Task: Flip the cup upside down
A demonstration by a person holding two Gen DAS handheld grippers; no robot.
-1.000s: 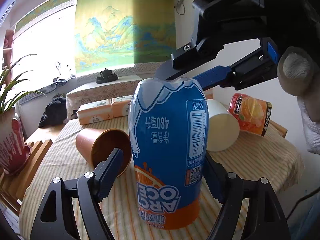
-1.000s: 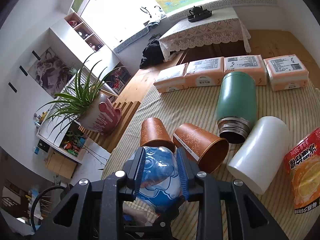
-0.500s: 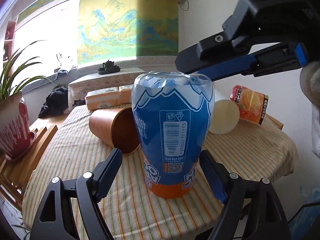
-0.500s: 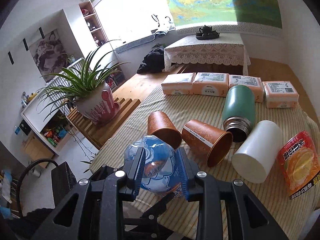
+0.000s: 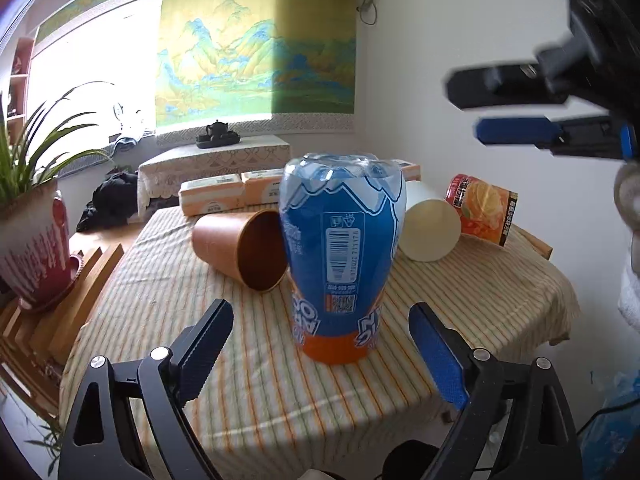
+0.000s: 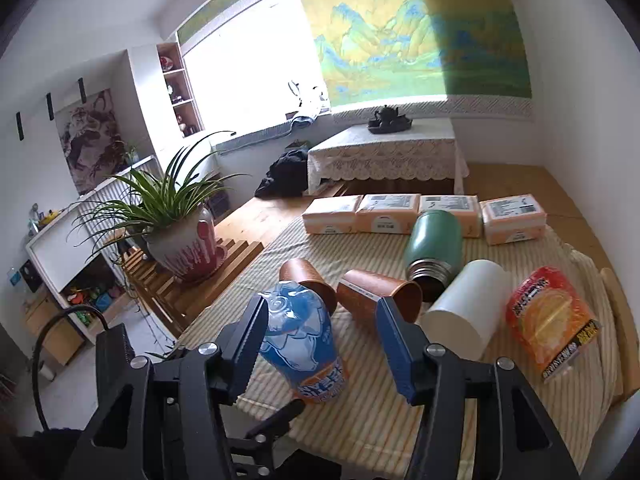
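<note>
A blue and orange plastic cup (image 5: 340, 256) stands on the striped tablecloth (image 5: 280, 380) with its printed label upside down and its orange end on the cloth. My left gripper (image 5: 320, 320) is open, its fingers to either side of the cup's base and clear of it. My right gripper (image 5: 462, 107) hangs open at the upper right, well away from the cup. In the right wrist view the cup (image 6: 300, 332) shows between and below the right gripper's (image 6: 322, 308) spread fingers, untouched.
Behind the cup a brown paper cup (image 6: 376, 292) lies on its side beside another brown cup (image 6: 304, 276). A green flask (image 6: 434, 240), a white cup (image 6: 468, 308) and an orange packet (image 6: 548, 320) lie to the right. Boxes (image 6: 384, 212) line the far edge. A potted plant (image 6: 180, 236) stands left.
The right gripper opened, let go of the cup's top and rose away to the right. The left gripper drew back toward the table's near edge. The cup stays standing.
</note>
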